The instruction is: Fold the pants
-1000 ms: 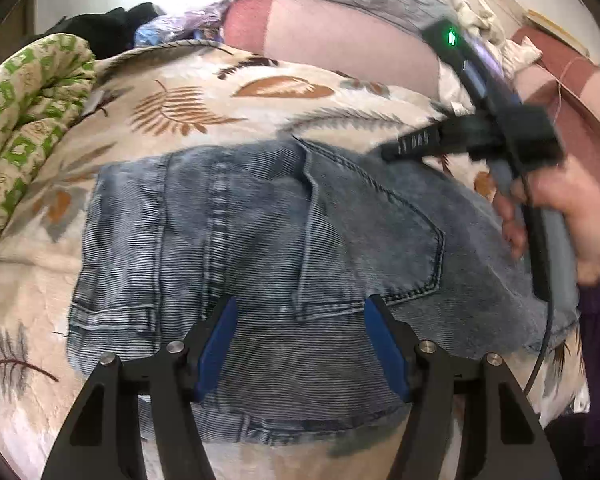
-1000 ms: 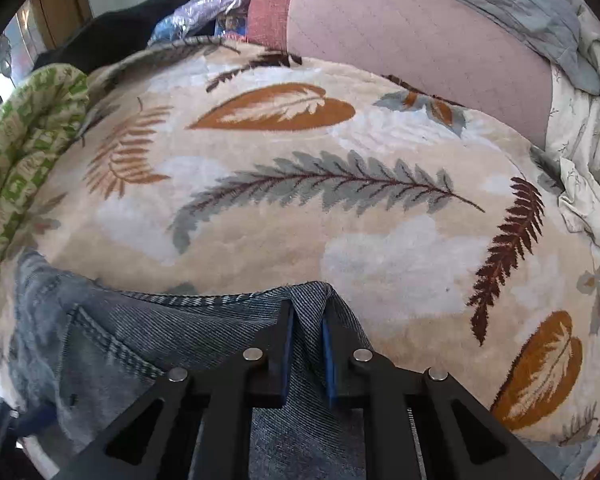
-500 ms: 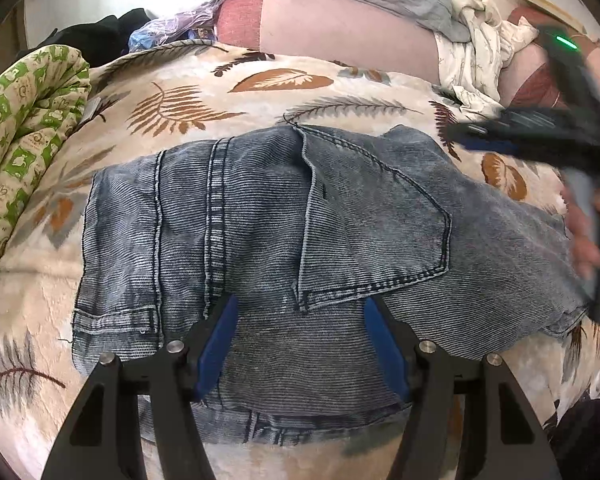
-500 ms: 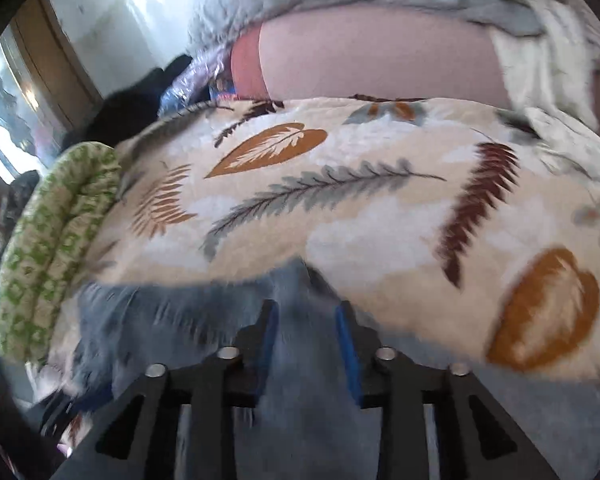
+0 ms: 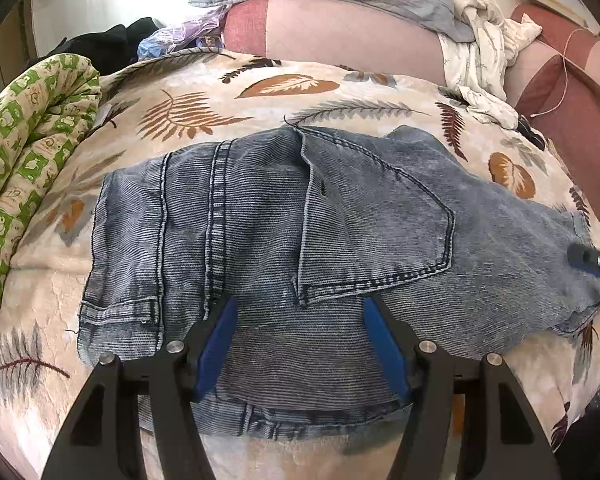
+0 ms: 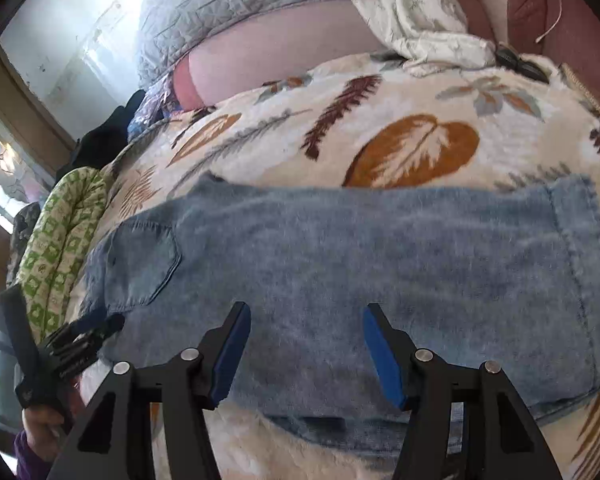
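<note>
Right wrist view shows the biggest change: a second ago this gripper was pinched on a peak of denim with only the leaf-print blanket [image 6: 400, 92] ahead of it, and now the right gripper [image 6: 304, 344] has let go and pulled back, its blue pads spread wide and touching nothing. The jeans [image 6: 360, 264] lie flat across the blanket, folded over, with a back pocket showing on the upper layer and a hem at the right end. To my eye that means the fold it was carrying has been laid down and released, so one fold looks done and the bundle waits for the next.

From the left wrist view, the jeans [image 5: 260, 232] sit in the middle of the bed with the green quilt [image 5: 32, 140] rolled up just beside them. The left gripper [image 5: 300, 344] has not moved over that second; its jaws stand wide open above the near waistband edge, holding nothing. The right tool, earlier over the pocket, has drawn off to the picture's edge.
</note>
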`<state>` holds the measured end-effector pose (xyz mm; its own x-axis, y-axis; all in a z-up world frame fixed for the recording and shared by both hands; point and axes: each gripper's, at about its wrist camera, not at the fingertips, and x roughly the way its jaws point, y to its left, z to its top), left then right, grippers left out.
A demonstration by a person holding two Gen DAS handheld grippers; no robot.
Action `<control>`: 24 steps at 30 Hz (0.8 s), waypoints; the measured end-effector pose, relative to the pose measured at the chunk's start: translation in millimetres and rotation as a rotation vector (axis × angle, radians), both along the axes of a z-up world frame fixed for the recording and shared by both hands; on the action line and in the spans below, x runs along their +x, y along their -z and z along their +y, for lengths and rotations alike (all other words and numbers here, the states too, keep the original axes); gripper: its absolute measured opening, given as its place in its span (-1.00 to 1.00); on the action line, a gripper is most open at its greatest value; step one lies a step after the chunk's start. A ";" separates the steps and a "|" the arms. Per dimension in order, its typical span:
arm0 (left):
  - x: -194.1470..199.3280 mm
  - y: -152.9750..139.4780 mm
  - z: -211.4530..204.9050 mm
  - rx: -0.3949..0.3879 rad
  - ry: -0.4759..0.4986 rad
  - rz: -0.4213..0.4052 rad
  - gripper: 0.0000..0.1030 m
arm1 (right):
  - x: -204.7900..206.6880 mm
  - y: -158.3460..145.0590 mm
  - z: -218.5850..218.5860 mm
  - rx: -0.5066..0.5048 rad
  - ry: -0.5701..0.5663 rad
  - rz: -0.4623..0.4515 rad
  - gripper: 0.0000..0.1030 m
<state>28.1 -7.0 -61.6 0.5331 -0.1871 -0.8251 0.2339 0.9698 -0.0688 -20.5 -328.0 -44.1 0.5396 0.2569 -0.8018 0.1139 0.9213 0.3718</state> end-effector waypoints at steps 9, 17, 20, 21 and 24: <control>-4.2 -2.8 0.7 -0.009 0.007 -0.010 0.29 | -12.0 14.2 -3.0 0.202 0.015 0.028 0.20; -4.3 -1.2 0.6 0.005 0.013 -0.006 0.29 | -1.9 23.2 31.4 0.164 -0.075 0.059 0.20; -3.5 1.0 0.6 0.019 0.020 0.001 0.30 | 0.2 27.2 41.1 0.152 -0.104 0.077 0.24; -3.8 1.4 0.4 0.027 0.024 0.000 0.31 | 0.6 29.3 43.5 0.146 -0.107 0.088 0.24; -4.5 2.6 -0.4 0.049 0.039 -0.004 0.33 | 0.8 34.9 48.6 0.137 -0.132 0.120 0.24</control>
